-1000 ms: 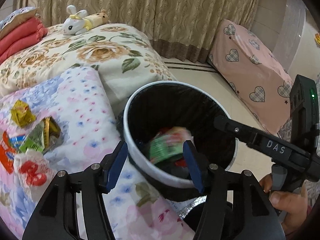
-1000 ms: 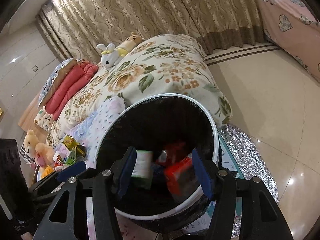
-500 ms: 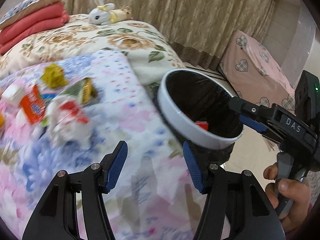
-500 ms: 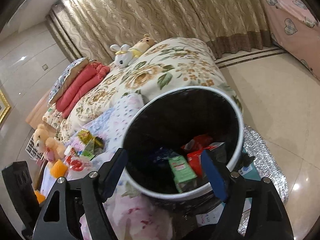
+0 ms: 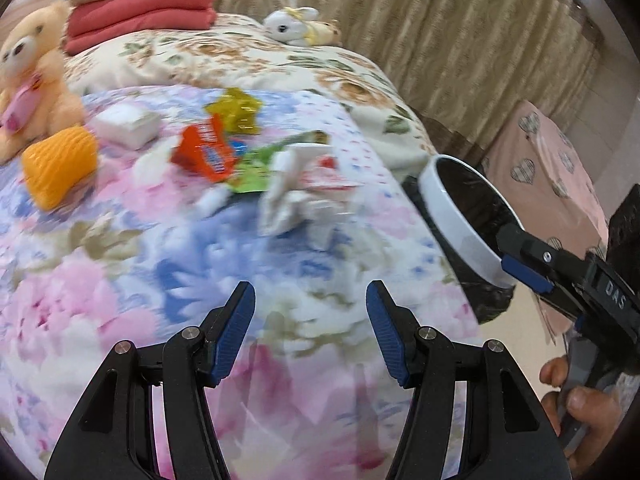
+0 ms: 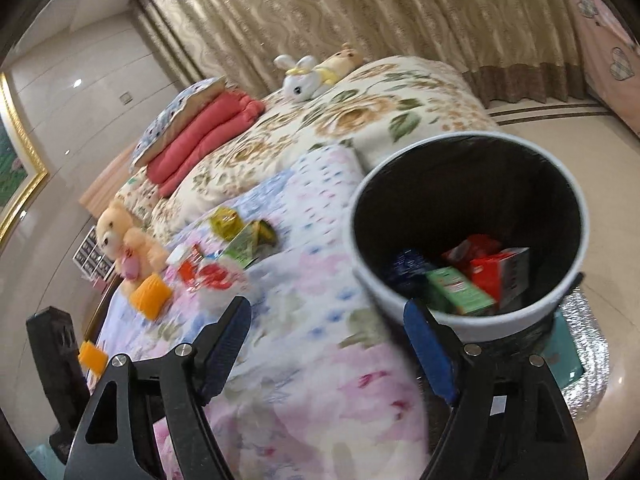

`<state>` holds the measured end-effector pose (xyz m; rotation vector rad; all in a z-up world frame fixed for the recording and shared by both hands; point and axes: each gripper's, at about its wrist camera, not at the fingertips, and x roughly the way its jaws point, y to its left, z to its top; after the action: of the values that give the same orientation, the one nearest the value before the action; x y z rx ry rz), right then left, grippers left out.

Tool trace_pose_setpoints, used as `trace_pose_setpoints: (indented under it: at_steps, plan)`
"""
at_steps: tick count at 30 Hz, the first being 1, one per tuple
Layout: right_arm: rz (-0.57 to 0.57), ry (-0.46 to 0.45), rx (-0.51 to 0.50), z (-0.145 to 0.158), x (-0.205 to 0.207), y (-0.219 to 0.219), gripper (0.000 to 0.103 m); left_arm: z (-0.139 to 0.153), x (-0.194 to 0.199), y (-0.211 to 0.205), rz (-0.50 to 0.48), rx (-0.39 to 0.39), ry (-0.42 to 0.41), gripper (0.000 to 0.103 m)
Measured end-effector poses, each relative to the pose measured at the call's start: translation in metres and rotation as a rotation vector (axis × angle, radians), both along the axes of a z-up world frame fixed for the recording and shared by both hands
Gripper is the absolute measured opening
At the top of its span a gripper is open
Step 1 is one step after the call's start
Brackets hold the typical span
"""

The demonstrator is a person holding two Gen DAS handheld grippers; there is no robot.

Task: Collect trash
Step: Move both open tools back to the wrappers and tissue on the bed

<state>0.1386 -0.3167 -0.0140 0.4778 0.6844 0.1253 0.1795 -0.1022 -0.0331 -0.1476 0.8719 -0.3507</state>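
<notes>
Bedroom with beige curtains, tiled floor, bed under floral quilt. Left gripper spread wide, nothing between blue pads, hovering over quilt. Right gripper also spread, empty, at quilt edge just beside bin; seen in left view with "DAS" on its body. Trash bin white-rimmed, black liner, on floor against bed; inside: green box, red box, red wrapper, dark blue packet; print unreadable. Trash still on quilt, well ahead of left pads: crumpled white-red wrapper, orange packet with blurred blue logo, green wrapper, yellow wrapper, white box. Orange mesh item near teddy bear. Folded red blankets, white bunny toy farther back.
</notes>
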Motion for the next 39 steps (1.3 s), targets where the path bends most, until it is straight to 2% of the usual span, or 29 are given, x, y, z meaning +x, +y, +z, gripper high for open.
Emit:
trace_pose_setpoints:
  at_steps: [8, 19, 30, 39]
  plan:
    - [0.073, 0.02, 0.002, -0.008, 0.006, 0.036, 0.08, -0.008, 0.002, 0.038, 0.078, -0.012, 0.023, 0.059]
    - [0.15, 0.04, 0.02, -0.021, 0.022, 0.069, 0.081, -0.011, 0.015, 0.068, 0.133, -0.018, 0.034, 0.059]
    - [0.186, 0.04, 0.03, -0.024, 0.047, 0.085, 0.081, -0.003, 0.046, 0.078, 0.124, -0.041, 0.031, 0.059]
    - [0.179, 0.04, 0.03, -0.025, 0.069, 0.085, 0.08, 0.0, 0.084, 0.069, 0.09, -0.058, 0.026, 0.059]
